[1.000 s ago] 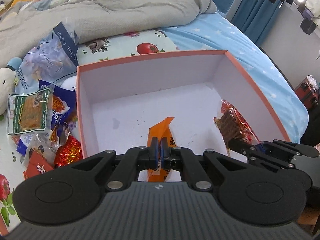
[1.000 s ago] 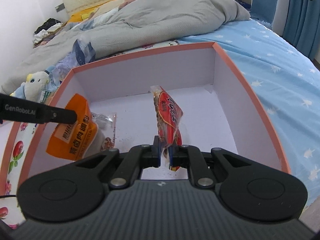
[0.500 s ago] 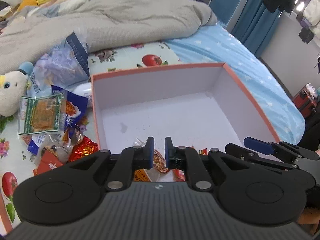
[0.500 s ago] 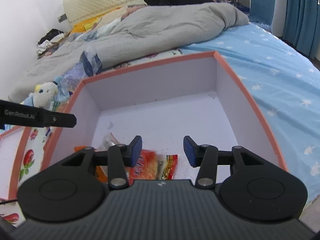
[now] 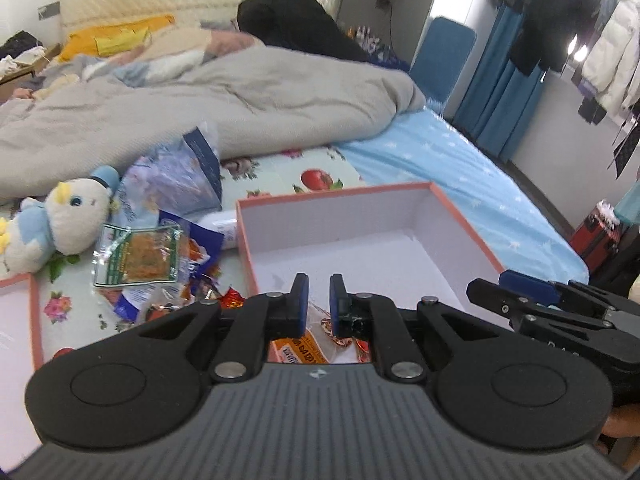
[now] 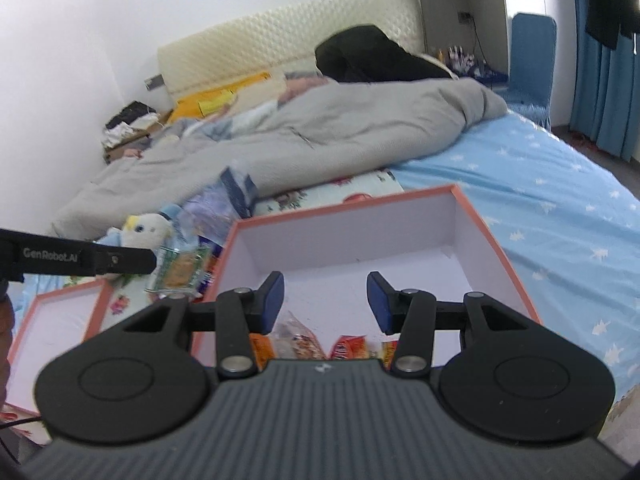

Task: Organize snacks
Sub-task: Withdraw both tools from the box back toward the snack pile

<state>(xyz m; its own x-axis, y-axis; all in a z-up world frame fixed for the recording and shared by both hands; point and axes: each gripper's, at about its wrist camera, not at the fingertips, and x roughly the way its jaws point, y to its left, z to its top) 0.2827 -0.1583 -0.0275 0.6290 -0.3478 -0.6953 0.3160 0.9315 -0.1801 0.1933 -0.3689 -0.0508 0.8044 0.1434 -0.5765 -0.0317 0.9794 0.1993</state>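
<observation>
Orange-rimmed box (image 5: 468,224), white inside, sits on the bed with its far half bare. Snack packets lie at its near end: an orange packet (image 5: 302,350) and a clear-wrapped one (image 5: 332,326) below the left gripper (image 5: 319,300), whose blue pads stand a narrow gap apart, gripping nothing. From the right wrist view, the same box (image 6: 496,240) shows packets along the near wall: a clear packet (image 6: 300,338), an orange-red one (image 6: 350,346), partly hidden behind the gripper body. Right gripper (image 6: 326,300) is spread wide, nothing between its pads; it hangs over the near part of the box.

Loose pile of snacks (image 5: 160,264) lies on the floral sheet just left of the box, outside it: a green-bordered clear packet (image 5: 138,258) on top, blue wrappers and a red foil piece beneath. Plush duck (image 5: 60,216) rests beside the pile. Blue tissue pack (image 5: 180,176) stands behind it, against the grey duvet (image 5: 200,96). Box lid (image 6: 52,332), also orange-rimmed, lies well left of the box.
</observation>
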